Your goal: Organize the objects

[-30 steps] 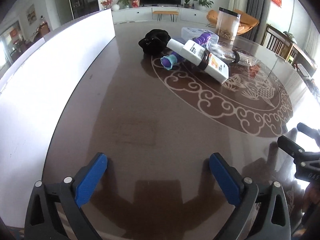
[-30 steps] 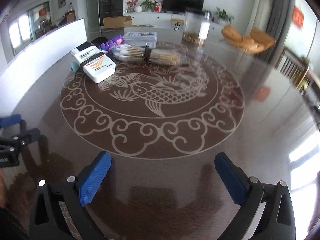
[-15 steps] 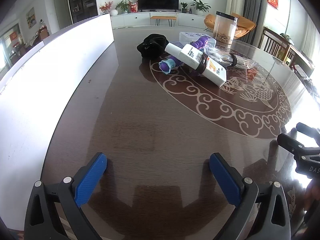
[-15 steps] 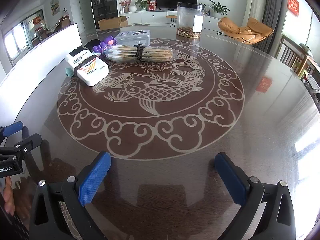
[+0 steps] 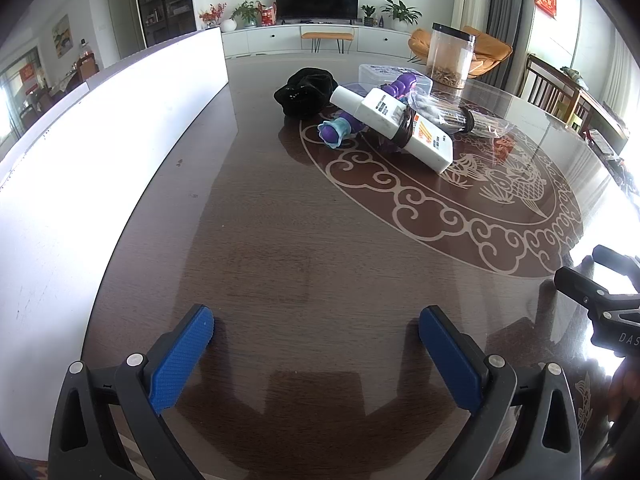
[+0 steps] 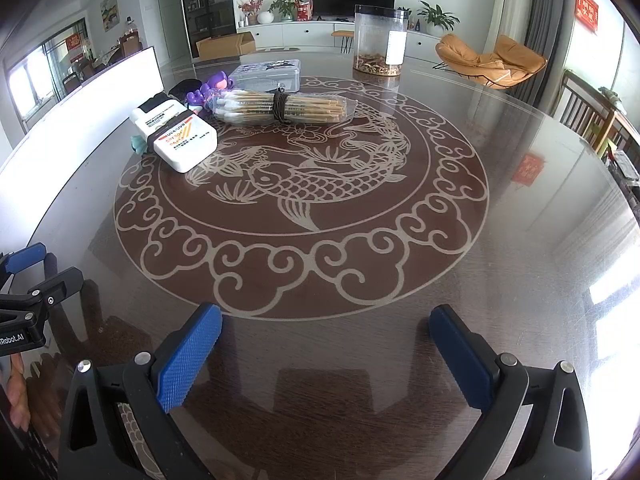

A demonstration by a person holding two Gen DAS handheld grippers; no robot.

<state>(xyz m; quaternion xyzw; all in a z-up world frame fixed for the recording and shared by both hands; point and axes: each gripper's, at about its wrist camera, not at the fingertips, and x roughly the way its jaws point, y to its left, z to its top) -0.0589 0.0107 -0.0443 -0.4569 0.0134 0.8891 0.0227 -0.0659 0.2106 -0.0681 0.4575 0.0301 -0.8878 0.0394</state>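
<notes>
A cluster of objects lies at the far side of the dark round table: a white sunscreen bottle with a black band, a purple toy, a black cloth, a bagged bundle of brushes, a clear flat box and a tall clear jar. My left gripper stands open over bare table near the front edge. My right gripper is open too, well short of the objects. Nothing is between either pair of fingers.
A long white panel runs along the table's left edge. The table bears an inlaid fish-and-cloud medallion. Wooden chairs stand to the right. Each gripper shows at the side of the other's view.
Both grippers have tilted or risen slightly, so the objects sit a little lower and nearer in view. Both stay open and nothing on the table has moved.
</notes>
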